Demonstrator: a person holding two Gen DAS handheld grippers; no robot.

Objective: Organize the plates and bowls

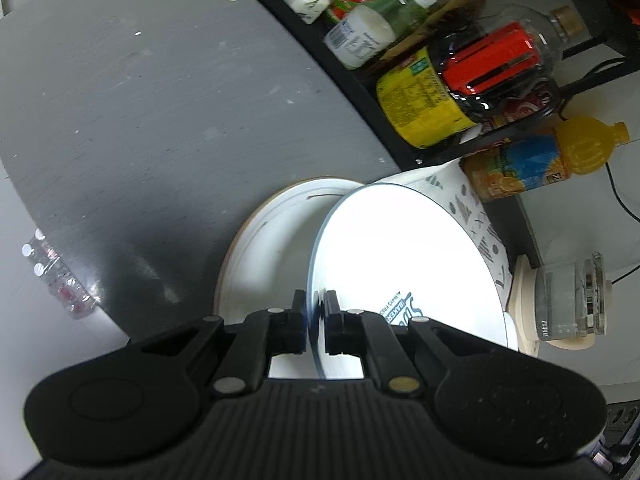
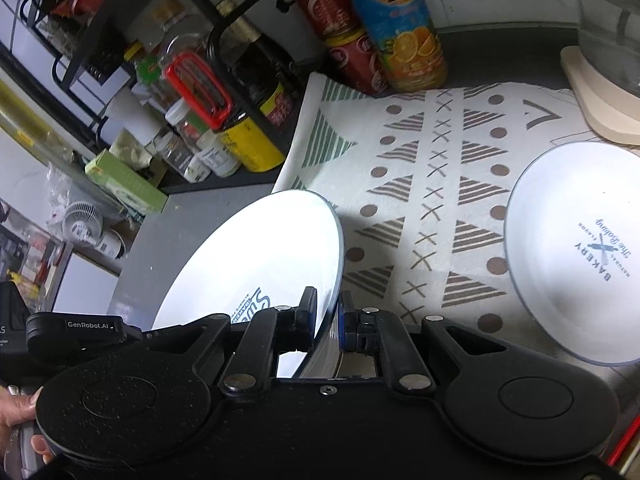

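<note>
A white plate [image 1: 400, 260] with a thin blue rim and blue bakery lettering is tilted up above the counter. My left gripper [image 1: 315, 300] is shut on its near rim. In the right wrist view the same plate [image 2: 256, 252] slants to the left, and my right gripper [image 2: 328, 300] is shut on its right rim. Beneath it a larger white plate with a brownish rim [image 1: 260, 256] lies flat on the grey counter [image 1: 140, 120]. Another blue-rimmed bakery plate [image 2: 580, 252] rests on the patterned cloth [image 2: 432, 184] to the right.
A black rack [image 1: 360, 92] crowded with bottles and jars runs along the back. An orange juice bottle [image 2: 400, 28] and red cans [image 2: 344, 32] stand behind the cloth. A glass kettle on a beige base [image 1: 568, 304] sits at the right. A hand [image 2: 20, 412] shows at lower left.
</note>
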